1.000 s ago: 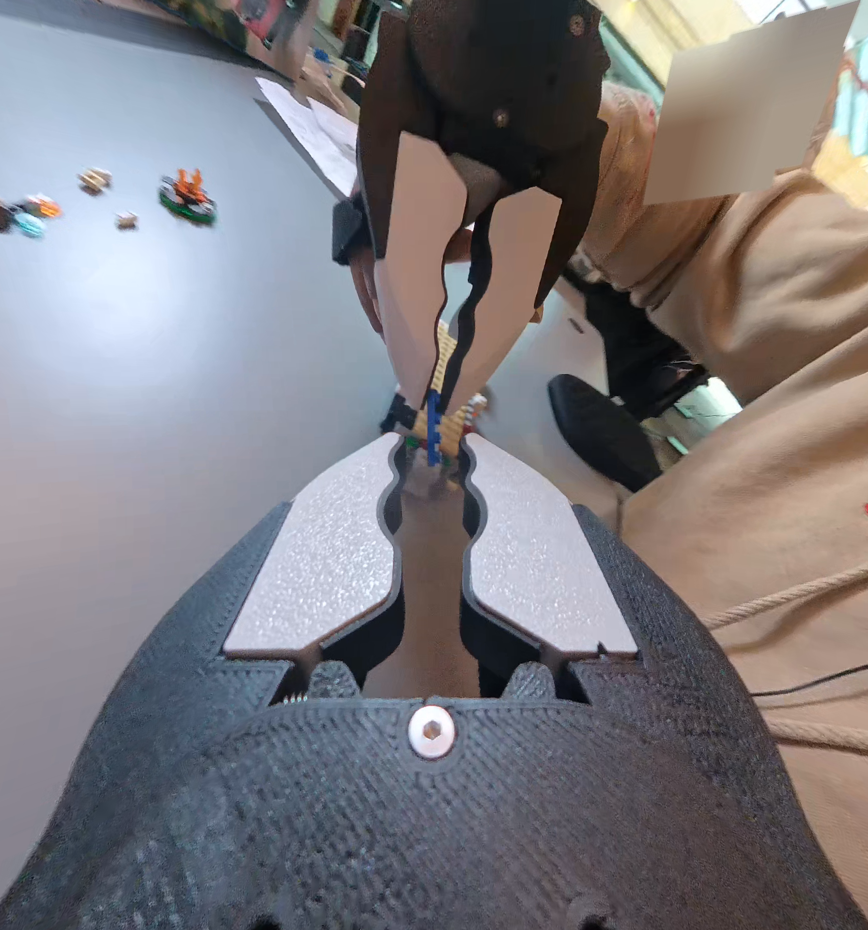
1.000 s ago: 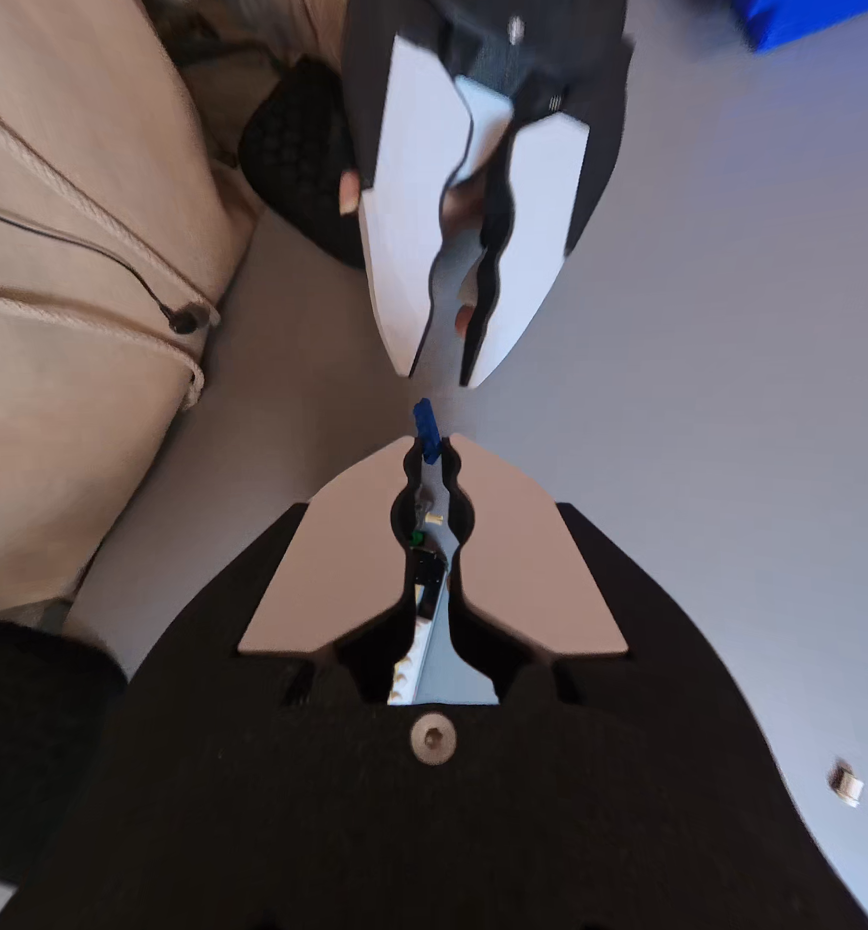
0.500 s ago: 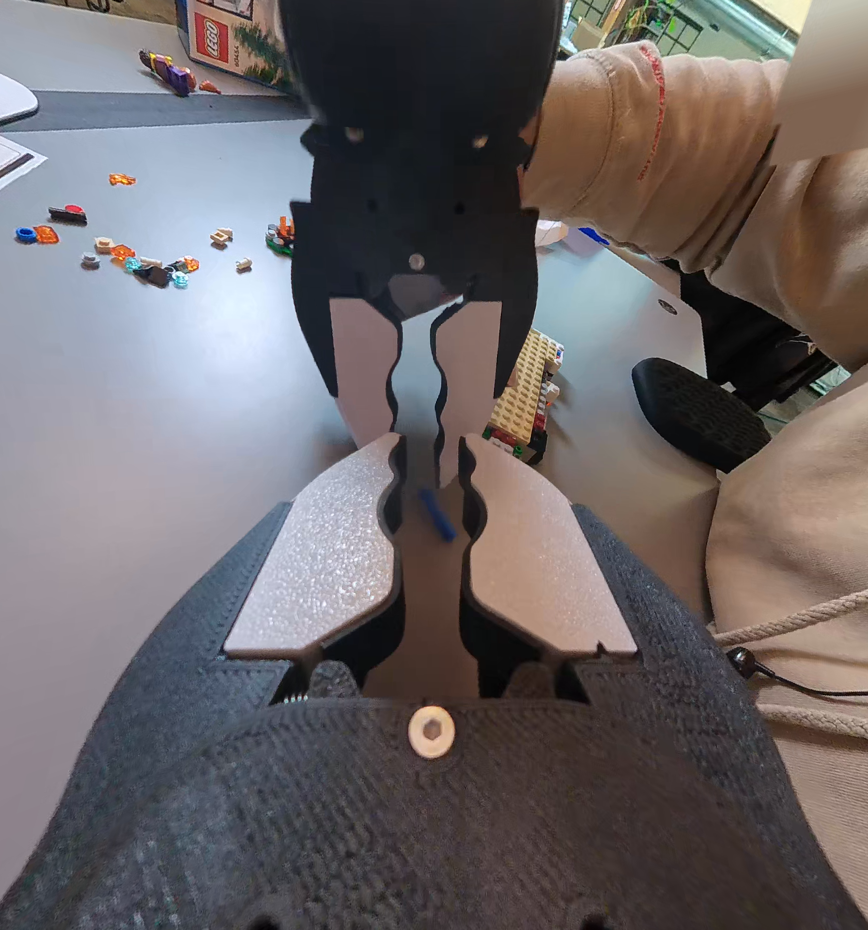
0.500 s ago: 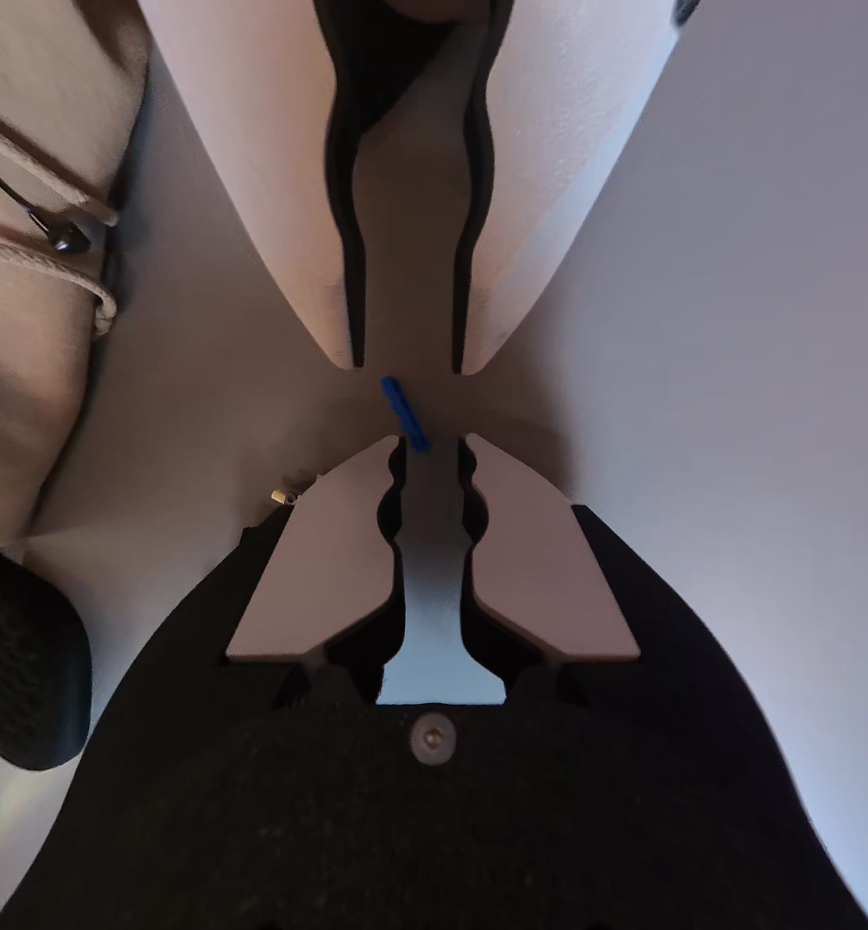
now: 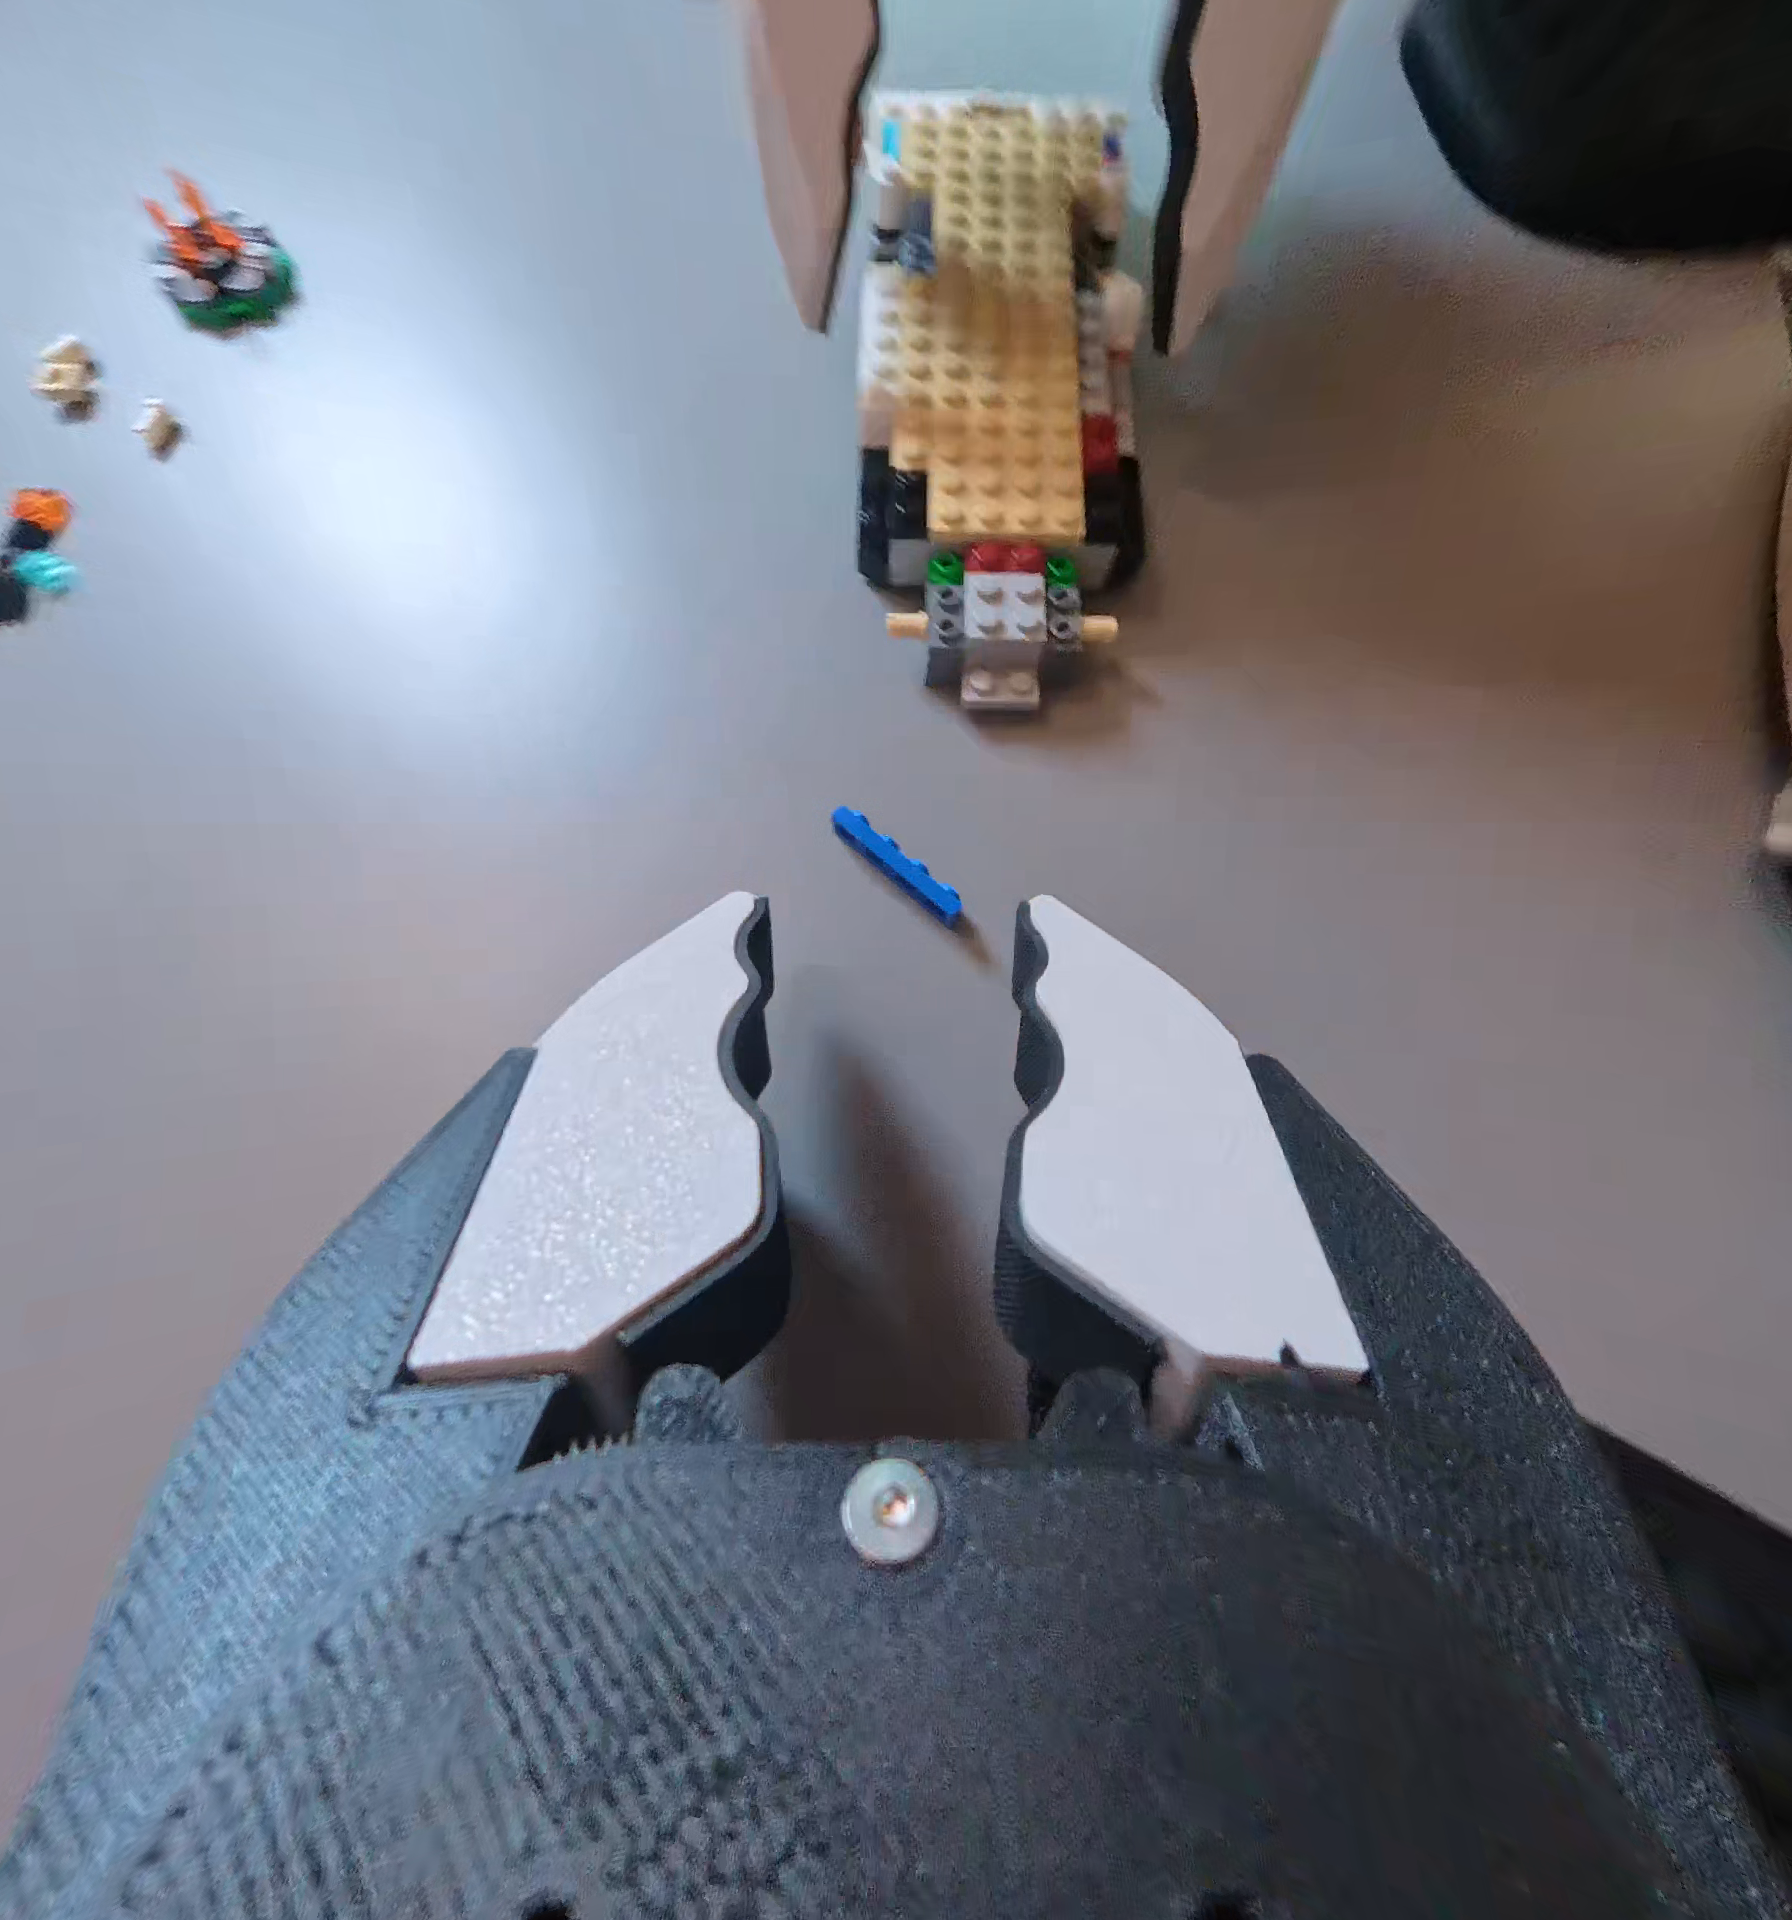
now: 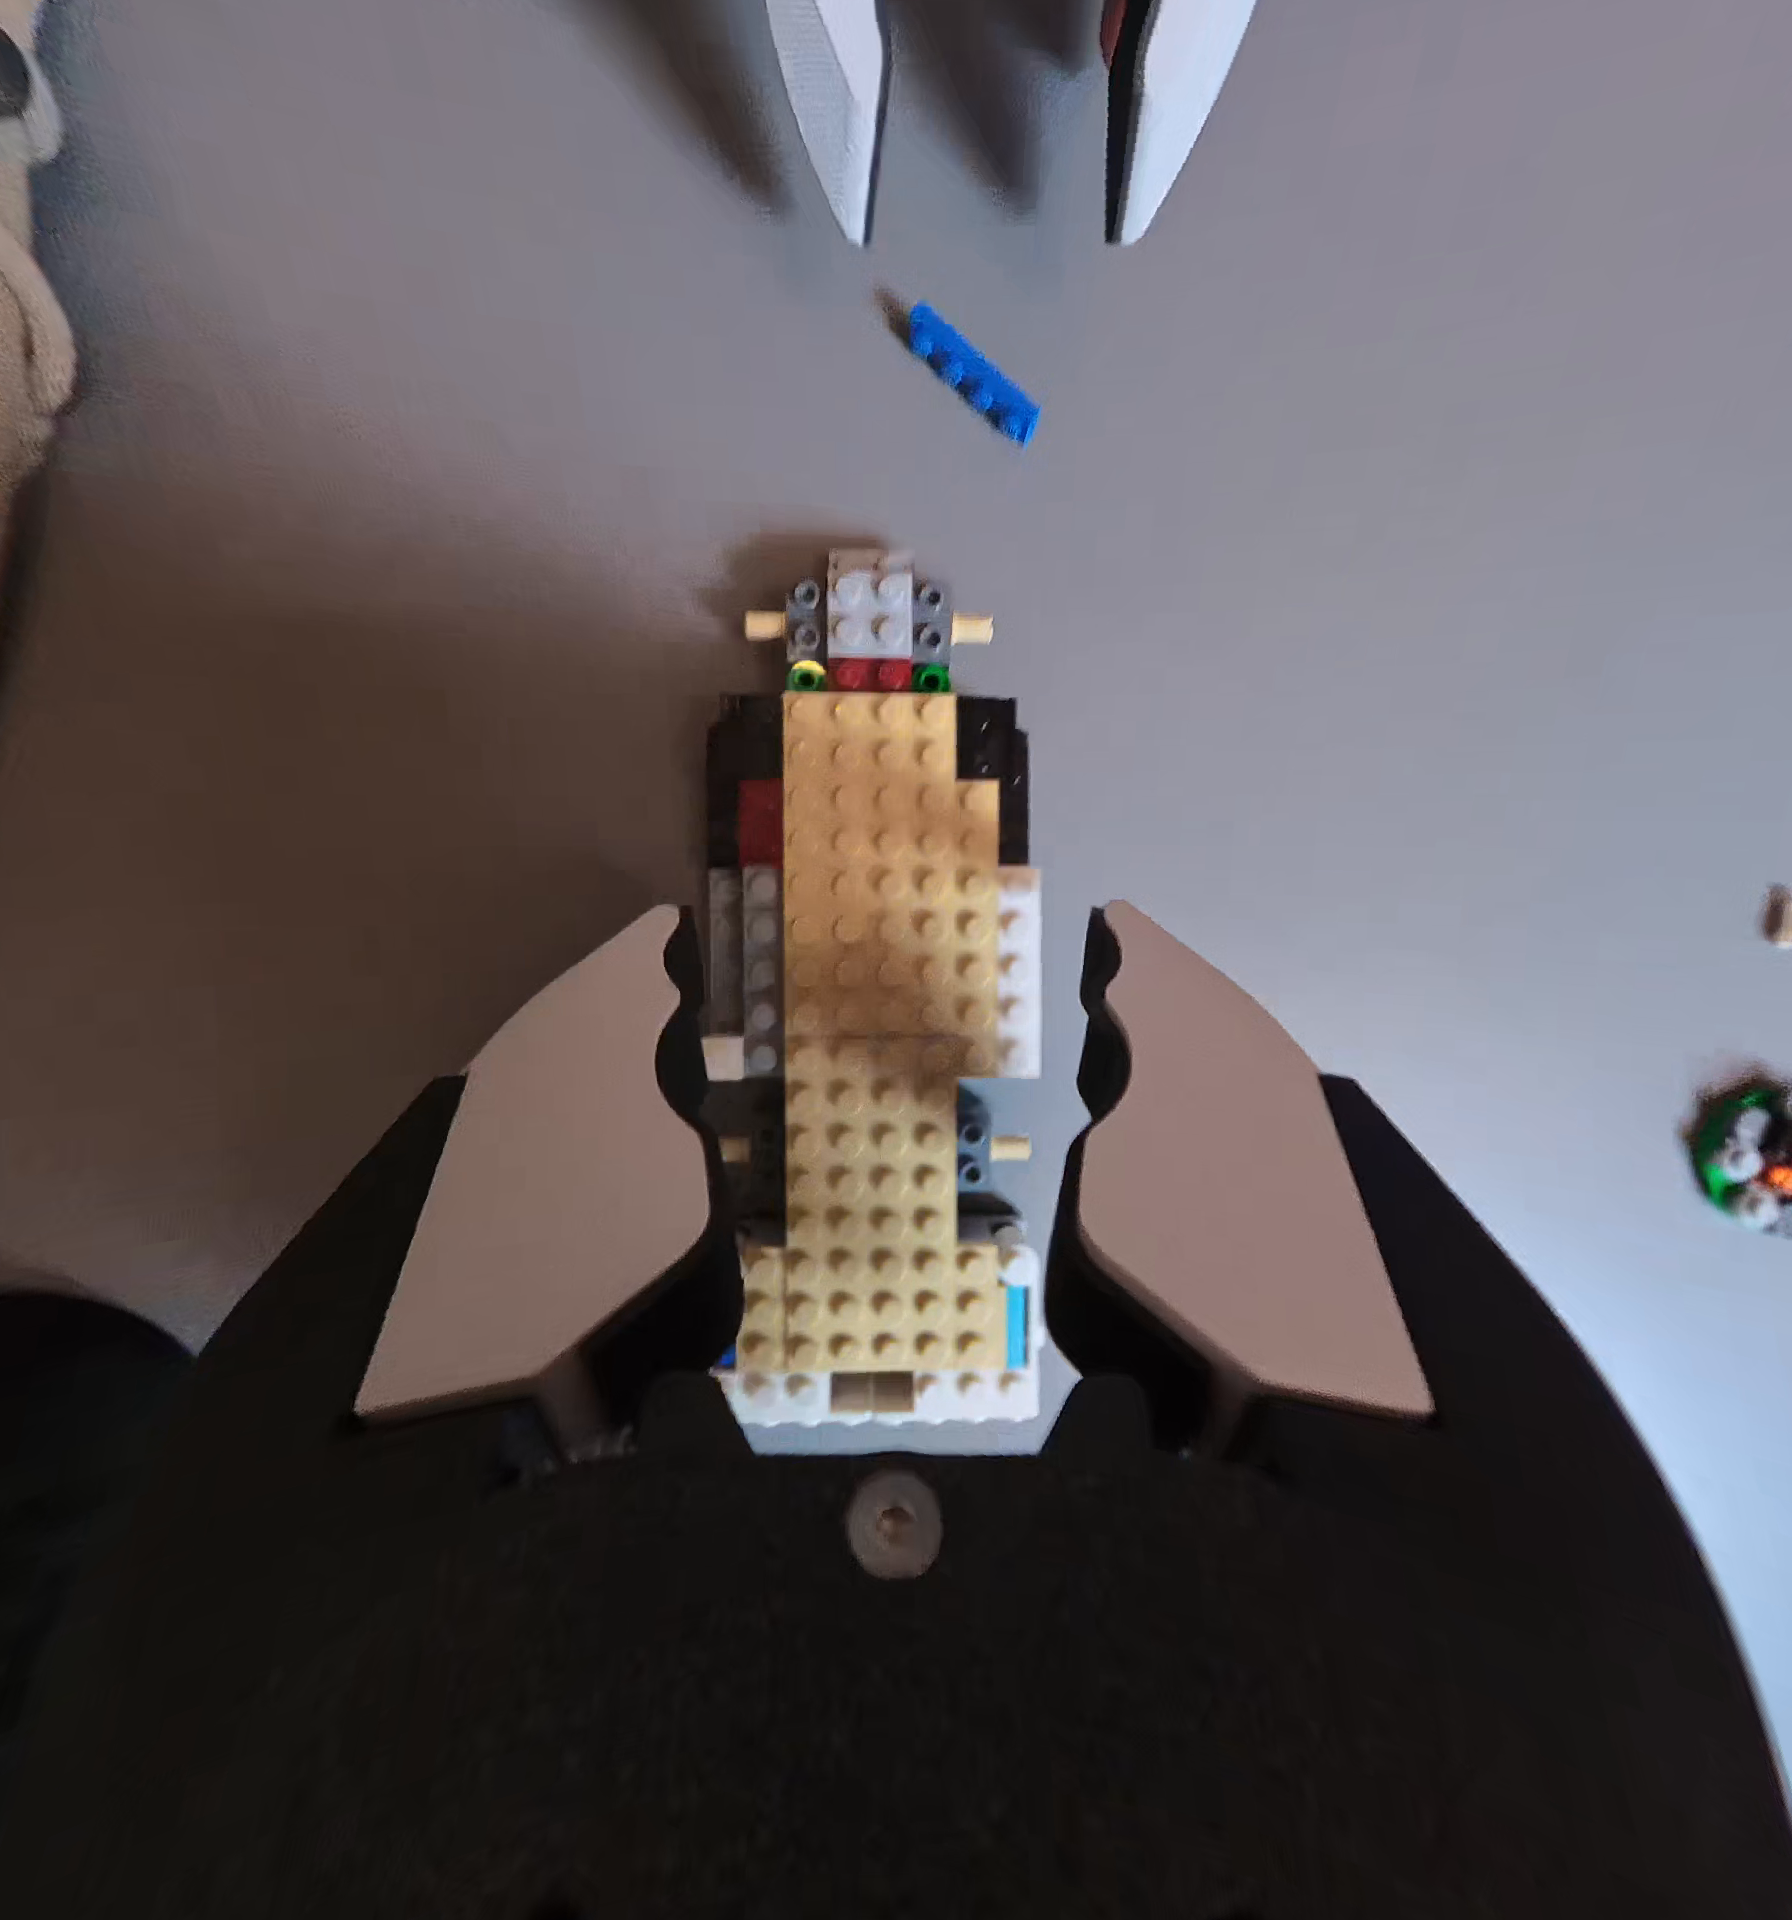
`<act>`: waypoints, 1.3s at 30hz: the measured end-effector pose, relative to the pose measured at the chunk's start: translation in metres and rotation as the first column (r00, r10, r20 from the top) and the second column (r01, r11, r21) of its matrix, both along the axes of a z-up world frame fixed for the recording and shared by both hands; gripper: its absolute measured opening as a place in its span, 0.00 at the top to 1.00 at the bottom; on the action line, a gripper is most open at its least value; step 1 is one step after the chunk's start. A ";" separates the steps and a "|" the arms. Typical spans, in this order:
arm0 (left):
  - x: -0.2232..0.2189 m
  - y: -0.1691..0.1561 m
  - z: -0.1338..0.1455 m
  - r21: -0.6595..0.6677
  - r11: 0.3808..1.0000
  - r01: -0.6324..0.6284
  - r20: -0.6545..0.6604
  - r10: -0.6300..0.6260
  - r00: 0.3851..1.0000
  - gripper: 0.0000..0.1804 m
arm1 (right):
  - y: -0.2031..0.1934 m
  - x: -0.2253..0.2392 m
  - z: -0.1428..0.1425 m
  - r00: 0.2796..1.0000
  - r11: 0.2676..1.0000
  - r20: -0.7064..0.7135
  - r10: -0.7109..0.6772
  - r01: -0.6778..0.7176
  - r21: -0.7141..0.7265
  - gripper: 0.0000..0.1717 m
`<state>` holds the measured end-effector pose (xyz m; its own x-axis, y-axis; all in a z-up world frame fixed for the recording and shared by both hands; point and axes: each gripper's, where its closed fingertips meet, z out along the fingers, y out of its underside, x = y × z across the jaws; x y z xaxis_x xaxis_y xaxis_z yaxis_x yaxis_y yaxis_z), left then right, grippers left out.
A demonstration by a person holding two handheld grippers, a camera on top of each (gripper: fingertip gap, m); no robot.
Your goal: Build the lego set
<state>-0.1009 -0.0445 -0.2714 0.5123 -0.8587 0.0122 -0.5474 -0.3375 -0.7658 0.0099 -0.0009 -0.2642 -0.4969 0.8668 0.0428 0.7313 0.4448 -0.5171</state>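
Right gripper [image 6: 881, 914] hides the brick model's [image 6: 892, 935] lower sides.

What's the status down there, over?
Left gripper open, small blue studded plate just ahead on grey table. Right gripper open, straddling tan brick model.

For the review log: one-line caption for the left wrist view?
Open left gripper above a loose blue brick plate on the grey table; tan-topped brick model beyond.
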 end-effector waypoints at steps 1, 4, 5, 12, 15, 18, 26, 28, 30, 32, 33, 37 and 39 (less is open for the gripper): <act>0.002 -0.002 -0.005 -0.003 0.999 0.047 -0.040 -0.047 0.998 0.75 | 0.000 0.003 -0.003 1.000 1.000 -0.003 -0.005 0.005 0.014 0.58; 0.006 -0.002 -0.014 -0.018 0.987 0.163 -0.124 -0.164 0.979 0.74 | 0.000 0.004 -0.007 1.000 0.999 -0.004 -0.001 0.001 0.040 0.58; 0.009 -0.002 -0.013 -0.018 0.980 0.200 -0.125 -0.201 0.972 0.74 | 0.000 0.003 -0.008 1.000 0.999 0.000 0.005 -0.005 0.041 0.58; 0.012 0.009 -0.006 -0.043 0.927 0.372 -0.157 -0.374 0.914 0.74 | 0.001 0.004 -0.015 0.996 0.997 0.071 0.052 -0.055 0.051 0.62; 0.016 0.006 -0.004 -0.070 0.892 0.446 -0.186 -0.451 0.873 0.74 | 0.001 0.004 -0.015 0.995 0.997 0.078 0.055 -0.059 0.054 0.62; 0.015 0.003 -0.008 -0.104 0.857 0.506 -0.271 -0.513 0.814 0.75 | 0.000 0.005 -0.015 0.995 0.996 0.082 0.060 -0.065 0.054 0.62; 0.015 0.007 -0.014 -0.140 0.816 0.561 -0.430 -0.560 0.708 0.82 | 0.001 0.005 -0.015 0.994 0.997 0.085 0.067 -0.070 0.041 0.62; 0.015 0.008 -0.013 -0.125 0.832 0.540 -0.404 -0.540 0.738 0.82 | 0.001 0.004 -0.015 0.995 0.997 0.078 0.065 -0.068 0.037 0.62; 0.016 0.013 -0.010 -0.058 0.864 0.500 -0.347 -0.487 0.802 0.82 | 0.001 0.003 -0.014 0.997 0.998 0.059 0.057 -0.059 0.028 0.63; 0.023 0.015 0.002 0.028 0.904 0.426 -0.209 -0.412 0.887 0.82 | 0.003 0.002 -0.013 0.999 0.999 0.035 0.041 -0.041 0.010 0.65; 0.026 0.017 0.011 0.082 0.924 0.374 -0.123 -0.363 0.924 0.82 | 0.003 0.003 -0.012 0.999 0.999 0.026 0.034 -0.034 -0.002 0.65; 0.028 0.017 0.041 0.200 0.967 0.159 0.189 -0.197 0.962 0.82 | 0.004 0.005 -0.012 1.000 1.000 0.006 0.011 -0.011 -0.025 0.64; 0.025 0.015 0.040 0.186 0.977 0.101 0.230 -0.143 0.963 0.82 | 0.004 0.006 -0.014 1.000 1.000 0.020 0.013 -0.013 -0.008 0.63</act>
